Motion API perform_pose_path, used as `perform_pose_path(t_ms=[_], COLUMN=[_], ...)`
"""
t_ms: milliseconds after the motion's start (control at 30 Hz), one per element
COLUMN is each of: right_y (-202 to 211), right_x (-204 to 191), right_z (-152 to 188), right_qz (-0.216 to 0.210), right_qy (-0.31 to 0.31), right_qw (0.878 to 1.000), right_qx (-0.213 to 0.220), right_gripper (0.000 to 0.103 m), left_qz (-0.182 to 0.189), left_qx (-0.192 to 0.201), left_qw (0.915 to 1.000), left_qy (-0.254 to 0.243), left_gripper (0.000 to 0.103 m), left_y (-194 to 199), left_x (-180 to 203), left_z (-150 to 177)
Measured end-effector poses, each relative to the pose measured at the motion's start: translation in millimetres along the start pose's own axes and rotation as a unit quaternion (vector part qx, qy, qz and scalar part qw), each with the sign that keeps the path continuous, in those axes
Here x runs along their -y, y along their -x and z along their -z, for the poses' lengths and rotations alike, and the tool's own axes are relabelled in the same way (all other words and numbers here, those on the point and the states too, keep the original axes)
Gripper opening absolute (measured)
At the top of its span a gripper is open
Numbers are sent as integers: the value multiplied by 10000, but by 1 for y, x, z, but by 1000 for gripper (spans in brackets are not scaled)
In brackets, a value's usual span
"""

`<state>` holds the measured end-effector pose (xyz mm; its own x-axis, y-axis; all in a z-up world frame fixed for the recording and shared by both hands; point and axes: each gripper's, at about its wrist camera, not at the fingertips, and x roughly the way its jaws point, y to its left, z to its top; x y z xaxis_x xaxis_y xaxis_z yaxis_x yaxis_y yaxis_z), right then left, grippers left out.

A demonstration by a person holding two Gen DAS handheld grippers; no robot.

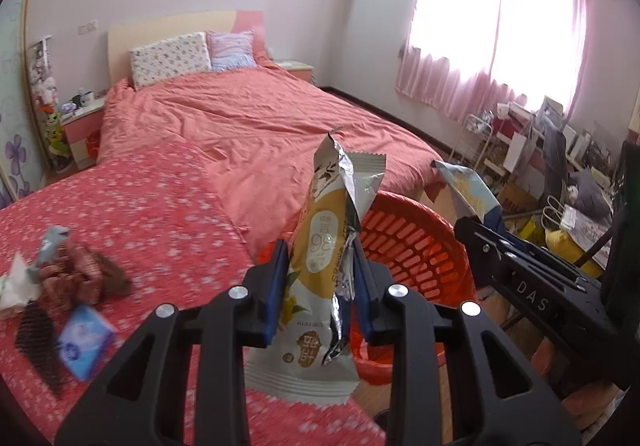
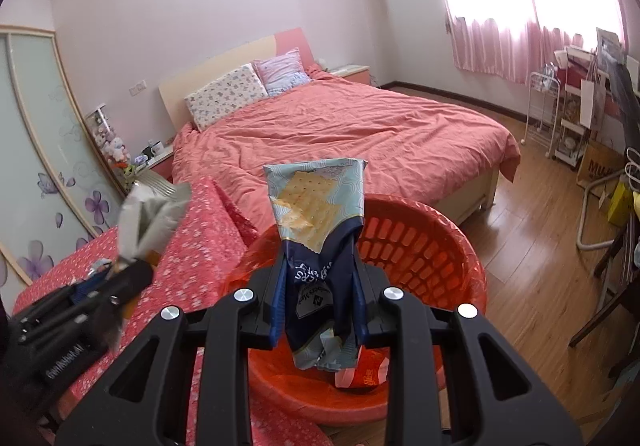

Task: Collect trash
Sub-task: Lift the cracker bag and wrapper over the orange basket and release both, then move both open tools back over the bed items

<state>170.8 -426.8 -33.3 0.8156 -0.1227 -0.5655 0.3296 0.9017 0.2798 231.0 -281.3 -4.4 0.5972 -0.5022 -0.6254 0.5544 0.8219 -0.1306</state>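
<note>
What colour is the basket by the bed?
The basket is orange-red plastic with slotted walls, clearest in the right wrist view.

Domestic bedroom: double bed (image 2: 352, 134) with coral duvet and two pillows (image 2: 248, 86), pink curtains (image 2: 532, 6) at two o'clock, sliding wardrobe (image 2: 44, 150) at nine, wooden floor (image 2: 532, 246).

Red floral cloth (image 1: 140, 214) carries crumpled wrappers (image 1: 76, 274) and tissue pack (image 1: 82, 342).

2 pillows (image 2: 244, 92) – 1 orange basket (image 2: 420, 246), 2 held wrappers (image 2: 320, 230) – 1 bed (image 2: 360, 126).
</note>
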Motion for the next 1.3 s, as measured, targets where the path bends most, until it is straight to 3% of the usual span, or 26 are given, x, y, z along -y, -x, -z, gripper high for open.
perform_pose_path(t_ms=[233, 300, 400, 567, 967, 1167, 1300], right_y=[-21, -24, -27, -25, -7, -5, -8], right_x=[21, 23, 26, 29, -8, -55, -95], right_z=[-2, -2, 0, 6, 10, 22, 36], right_qz=[-98, -140, -138, 1, 251, 25, -197], right_qy=[-265, -300, -361, -392, 224, 657, 984], right_qw=[9995, 9993, 9991, 9990, 9993, 9974, 9937], right_qx=[-127, -170, -196, -234, -135, -305, -503], right_gripper=[29, 32, 51, 62, 82, 82, 82], left_qz=[55, 39, -24, -209, -1005, -1556, -2103], left_qx=[-286, -379, -475, -572, -336, -320, -327], left_qw=[9995, 9992, 9988, 9981, 9943, 9872, 9756], left_qy=[-118, -100, -95, -42, -144, 121, 540], left_gripper=[33, 39, 50, 55, 71, 73, 73], left_y=[-48, -61, -70, -75, -18, 23, 50], left_x=[23, 24, 18, 3, -49, -115, -177], left_z=[-3, -2, 0, 5, 30, 46, 58])
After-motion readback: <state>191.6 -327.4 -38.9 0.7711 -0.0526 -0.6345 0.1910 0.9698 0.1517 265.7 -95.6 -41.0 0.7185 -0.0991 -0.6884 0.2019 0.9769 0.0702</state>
